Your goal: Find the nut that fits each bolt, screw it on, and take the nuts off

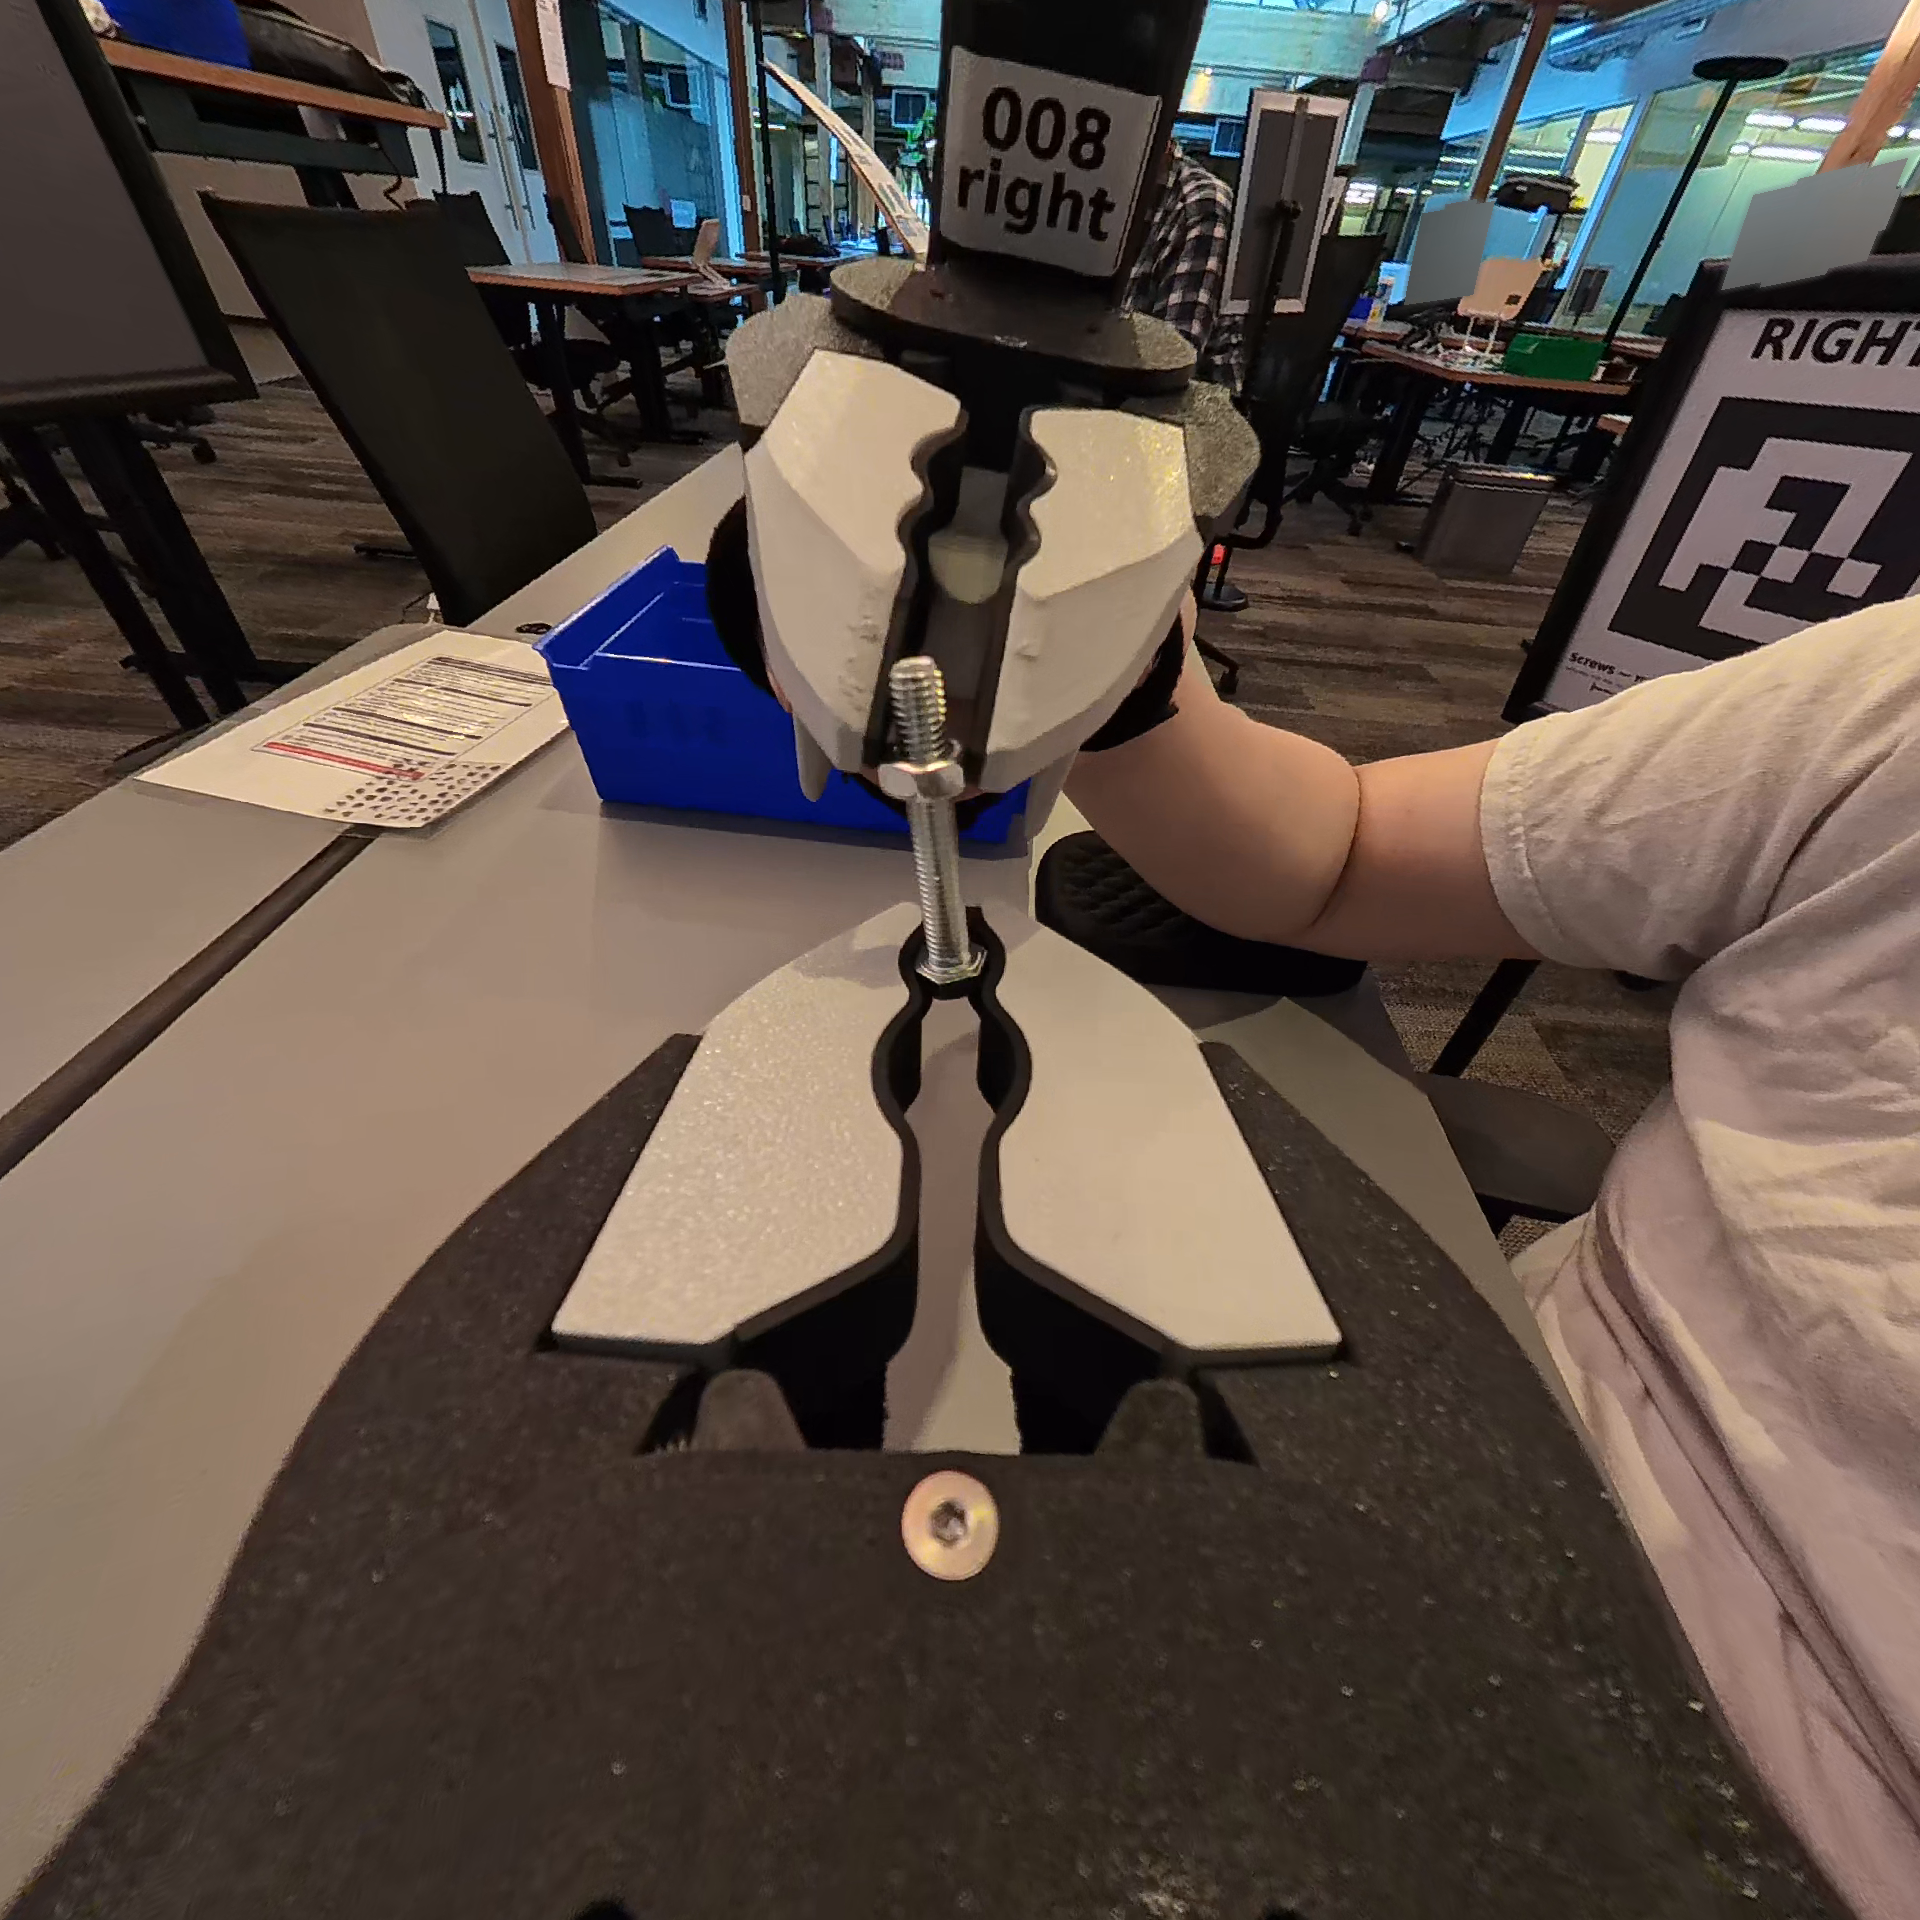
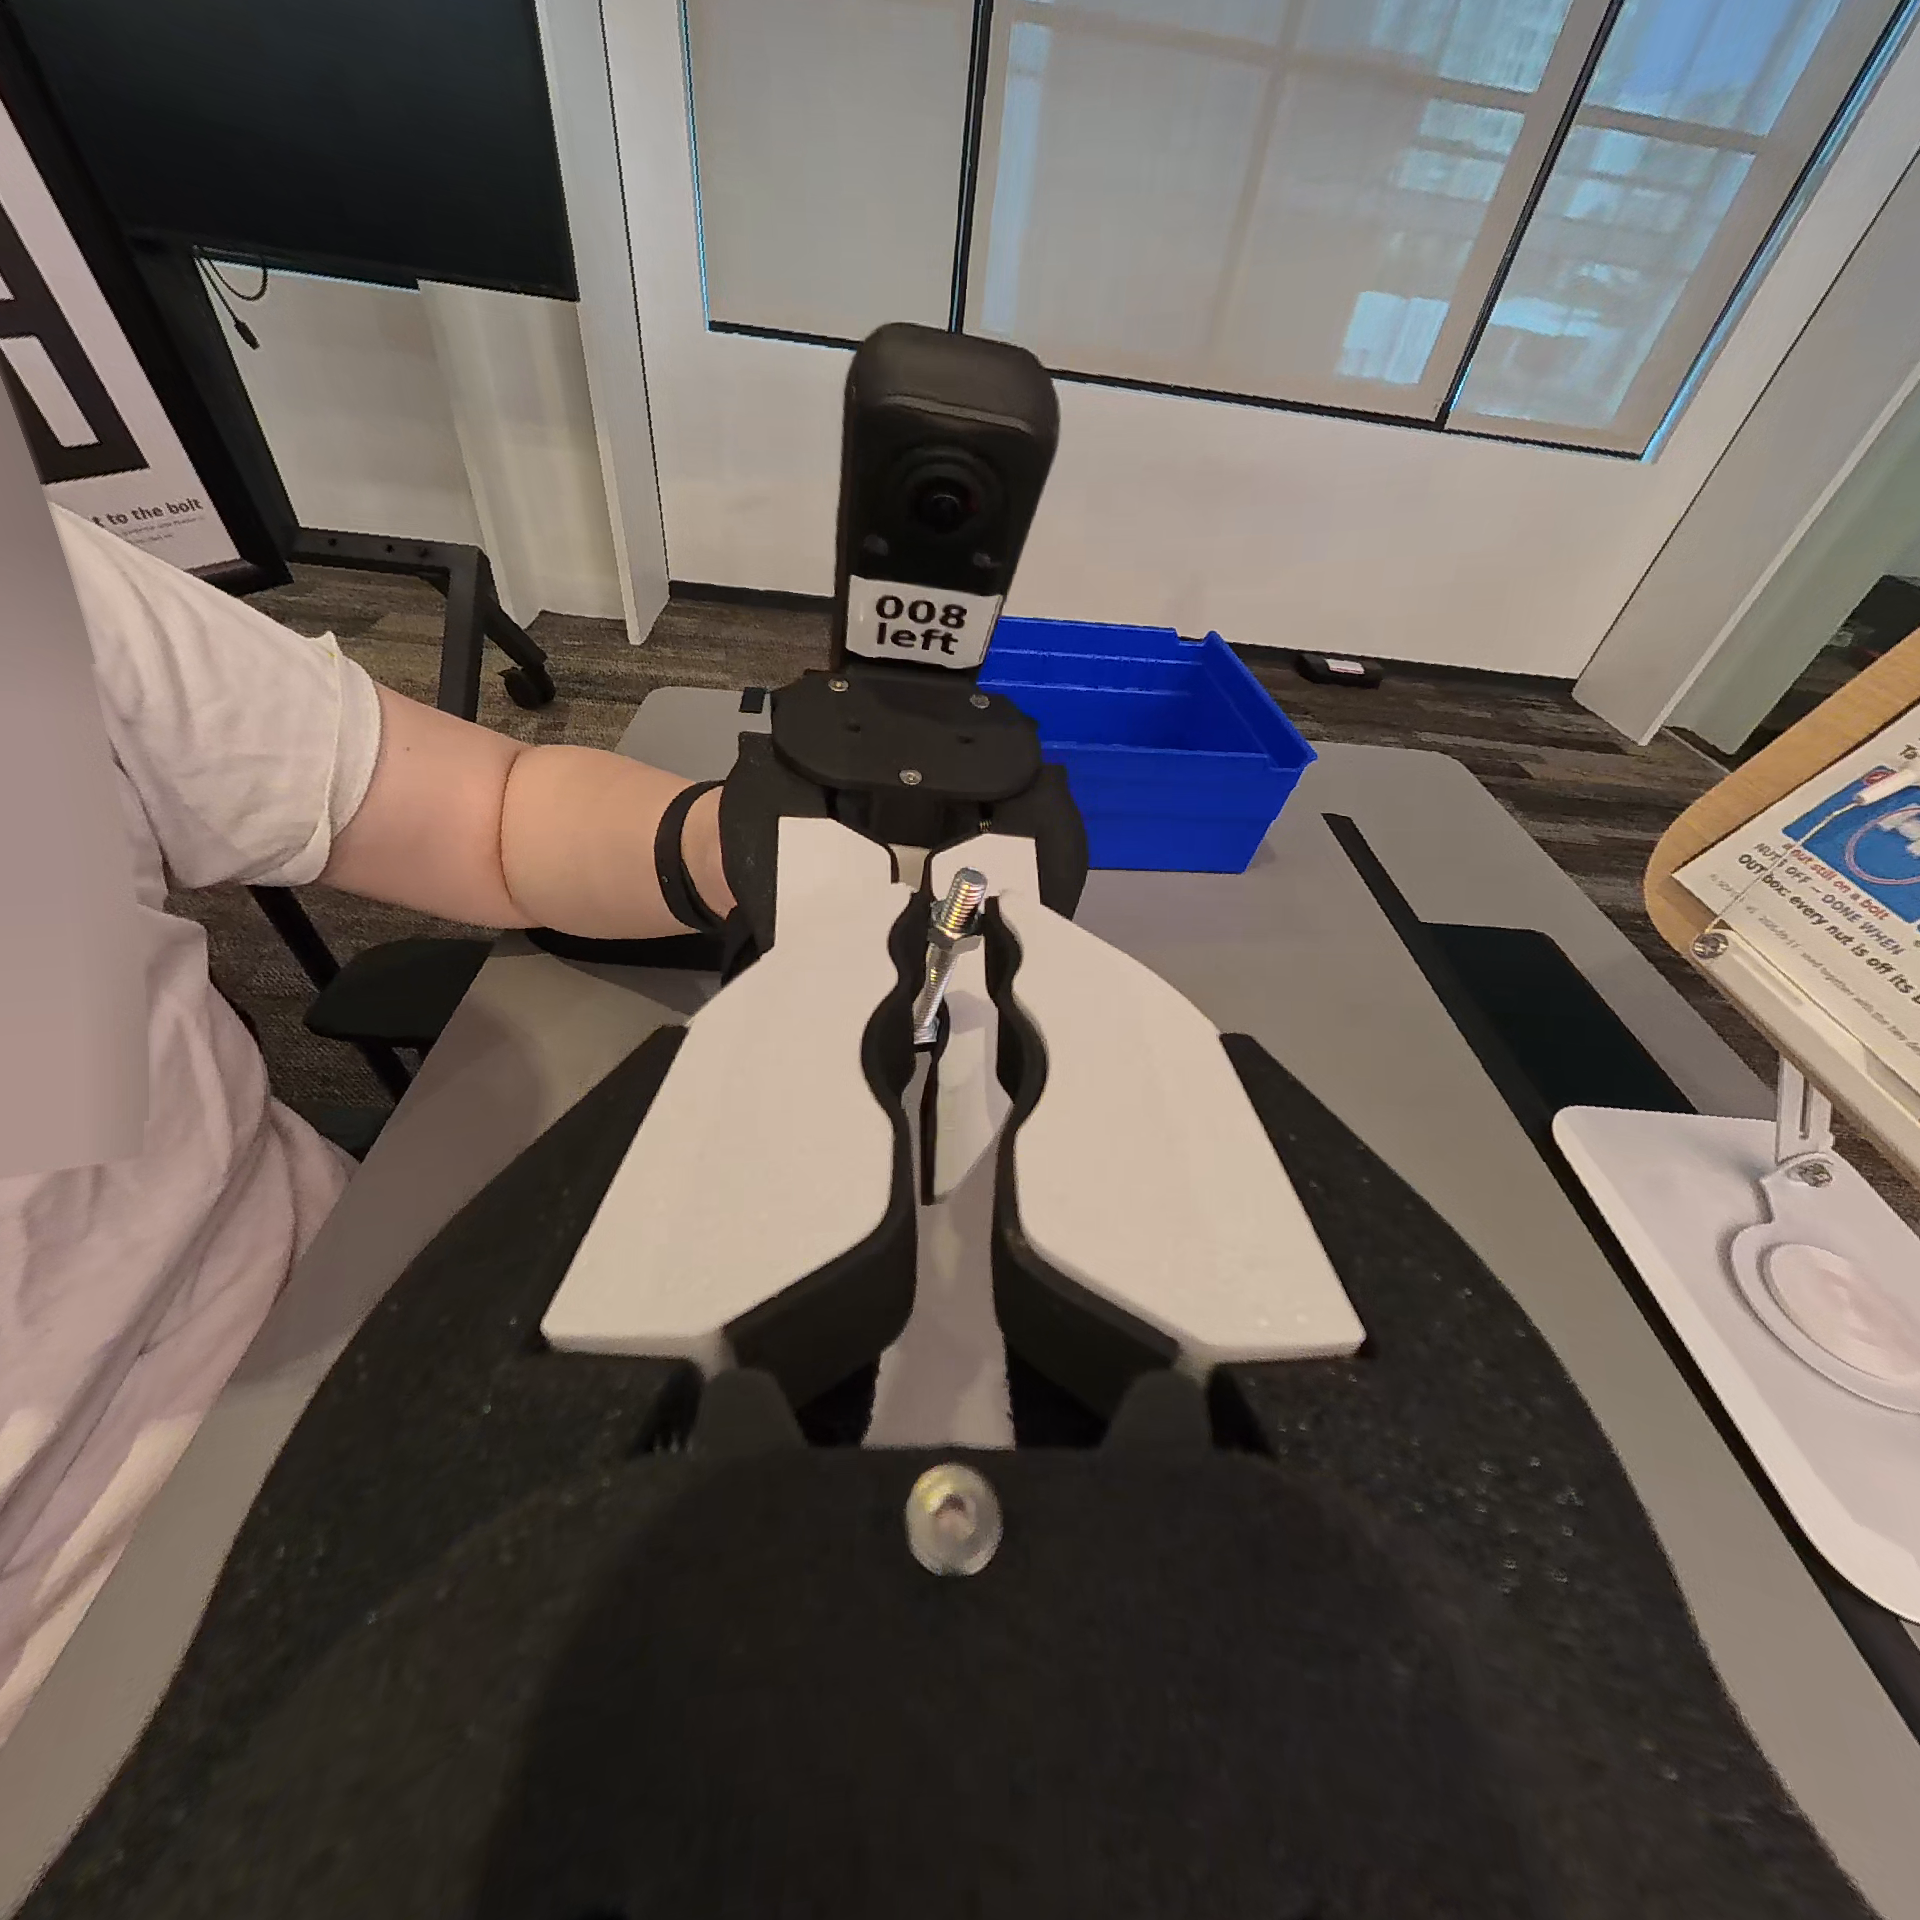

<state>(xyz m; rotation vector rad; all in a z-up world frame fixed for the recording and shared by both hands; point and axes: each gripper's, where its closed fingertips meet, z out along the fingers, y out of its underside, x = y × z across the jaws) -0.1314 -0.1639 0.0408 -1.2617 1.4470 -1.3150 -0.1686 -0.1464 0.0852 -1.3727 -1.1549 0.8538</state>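
Observation:
A silver bolt (image 1: 935, 873) stands nearly upright over the grey table (image 1: 312, 1039). My left gripper (image 1: 948, 961) is shut on its hex head at the bottom. A silver hex nut (image 1: 920, 776) sits on the thread about two thirds of the way up. My right gripper (image 1: 920, 764) faces me from above and is shut on that nut, and a short threaded end sticks out past it. In the right wrist view my right gripper (image 2: 951, 925) clamps the nut (image 2: 951, 923) in its tip notch. The bolt shaft (image 2: 933, 987) shows below through the finger gap.
A blue bin (image 1: 644, 717) stands on the table behind the grippers and also shows in the right wrist view (image 2: 1143, 769). A laminated sheet (image 1: 395, 717) lies at the far left. A white stand with an instruction card (image 2: 1766, 1039) is at the right. A person's arm (image 1: 1247, 821) reaches in. The left gripper's tips are roughly 5 cm from the right gripper's.

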